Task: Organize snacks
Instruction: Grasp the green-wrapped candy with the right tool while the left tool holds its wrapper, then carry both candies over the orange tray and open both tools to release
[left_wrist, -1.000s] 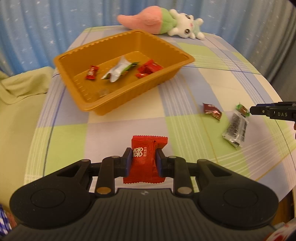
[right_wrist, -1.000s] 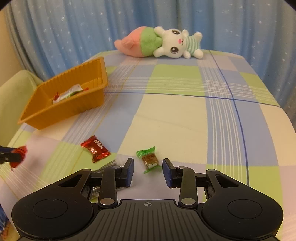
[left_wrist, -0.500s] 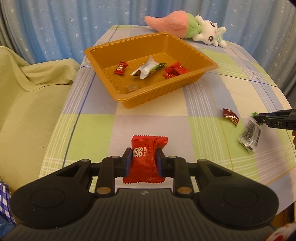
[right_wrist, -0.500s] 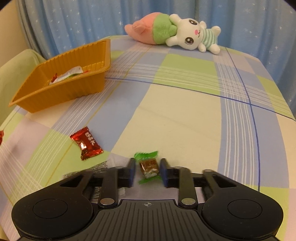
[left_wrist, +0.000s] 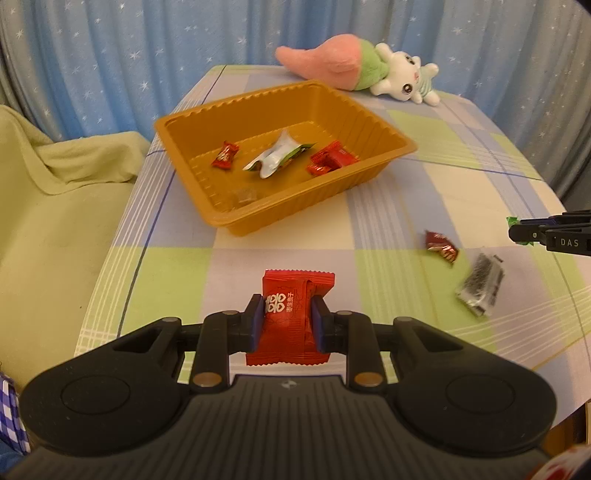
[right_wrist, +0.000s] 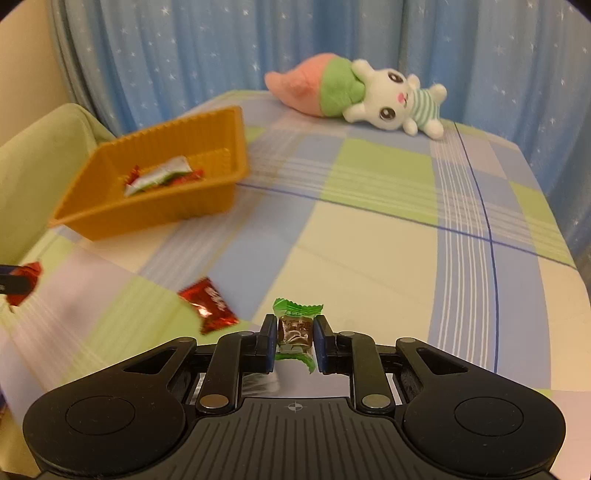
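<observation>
My left gripper (left_wrist: 288, 321) is shut on a red snack packet (left_wrist: 291, 314) with white print, held above the near part of the table. Beyond it stands the orange tray (left_wrist: 184, 129), holding several wrapped snacks (left_wrist: 275, 158). My right gripper (right_wrist: 294, 341) is shut on a small green-wrapped candy (right_wrist: 295, 326), lifted just off the cloth. The right gripper (left_wrist: 515, 232) also shows side-on at the right edge of the left wrist view. A red candy (left_wrist: 441, 245) and a silver-black packet (left_wrist: 480, 290) lie loose on the cloth.
A checked tablecloth (right_wrist: 369, 236) covers the table. A plush rabbit in a pink carrot (right_wrist: 354, 92) lies at the far edge. A green covered seat (left_wrist: 51, 206) stands left of the table, and blue starred curtains (right_wrist: 221, 48) hang behind.
My right gripper closed on the green candy and lifted it slightly off the cloth. The left gripper kept its hold on the red packet while its view swung over the tray.
</observation>
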